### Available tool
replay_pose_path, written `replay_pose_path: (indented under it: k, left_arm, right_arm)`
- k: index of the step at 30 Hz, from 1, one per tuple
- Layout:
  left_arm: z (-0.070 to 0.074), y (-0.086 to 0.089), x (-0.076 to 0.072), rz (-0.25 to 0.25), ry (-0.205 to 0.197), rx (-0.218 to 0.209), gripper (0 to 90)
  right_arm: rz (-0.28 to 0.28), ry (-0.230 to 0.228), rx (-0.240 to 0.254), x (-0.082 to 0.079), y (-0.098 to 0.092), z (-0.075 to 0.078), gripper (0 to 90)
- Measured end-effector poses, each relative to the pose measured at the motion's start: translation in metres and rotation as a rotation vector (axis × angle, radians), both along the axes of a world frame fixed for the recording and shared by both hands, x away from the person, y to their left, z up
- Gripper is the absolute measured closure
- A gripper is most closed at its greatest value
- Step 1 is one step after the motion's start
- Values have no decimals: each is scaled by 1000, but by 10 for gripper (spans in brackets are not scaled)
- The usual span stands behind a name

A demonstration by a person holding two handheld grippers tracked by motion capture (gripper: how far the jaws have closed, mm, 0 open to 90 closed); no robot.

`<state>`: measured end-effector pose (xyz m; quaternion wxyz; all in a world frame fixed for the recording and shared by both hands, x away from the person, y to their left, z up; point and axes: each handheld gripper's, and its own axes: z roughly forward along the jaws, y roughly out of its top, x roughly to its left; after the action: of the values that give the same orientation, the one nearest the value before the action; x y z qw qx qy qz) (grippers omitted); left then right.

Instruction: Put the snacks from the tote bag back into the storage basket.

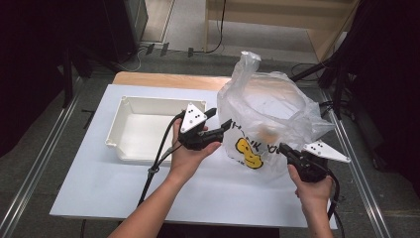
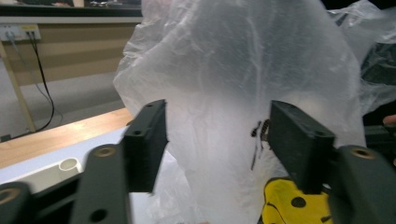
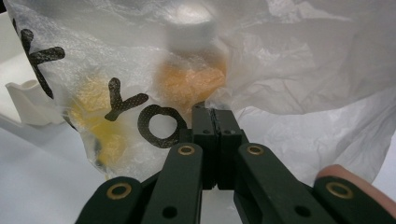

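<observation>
So, table [image 1: 89,188]: white sheet over a wooden top, everything stands on it.
Plastic bag [image 1: 270,106]: clear and thin, standing puffed up on the right half of the table, just right of the tray; black letters and a yellow figure are printed on its front, and something orange shows dimly through the film.
Tray [image 1: 133,131]: white, shallow, left of the bag, with my left hand just in front of its near right corner.
My left gripper [image 1: 220,120]: pointed at the bag's left side; its jaws stand half apart with the bag's film bulging in the gap, and the pads [image 2: 148,140] are not pressing on it. In the left gripper view the bag [image 2: 224,93] rises straight ahead.
My right gripper [image 1: 283,148]: low at the bag's near right side; its jaws are pressed fully together, and in the right gripper view their tips [image 3: 215,122] meet right at a fold of the bag [image 3: 303,84]; whether any film is pinched between them I cannot tell.
</observation>
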<state>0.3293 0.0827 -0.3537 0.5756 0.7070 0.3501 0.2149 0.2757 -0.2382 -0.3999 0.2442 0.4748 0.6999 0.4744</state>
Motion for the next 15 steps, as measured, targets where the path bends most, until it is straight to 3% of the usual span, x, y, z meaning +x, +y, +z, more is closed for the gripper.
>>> replay_pose_path:
  k: [3,4,5,7,8,15]
  left_arm:
    - [-2,0,2,-16,16,1,668]
    - [-3,0,2,-32,19,9,668]
    - [-6,-1,2,-47,26,19,784]
    - [-7,-1,2,-54,30,18,826]
    - [-9,-2,2,-56,44,29,900]
    - [-15,-4,4,-73,74,50,900]
  right_arm:
    - [7,4,5,0,0,-1,900]
    - [10,6,4,0,0,-1,900]
    - [13,4,4,1,0,-2,900]
    - [13,6,7,1,0,-2,900]
    - [14,5,13,1,-1,-2,900]
    - [3,4,26,0,-7,-1,900]
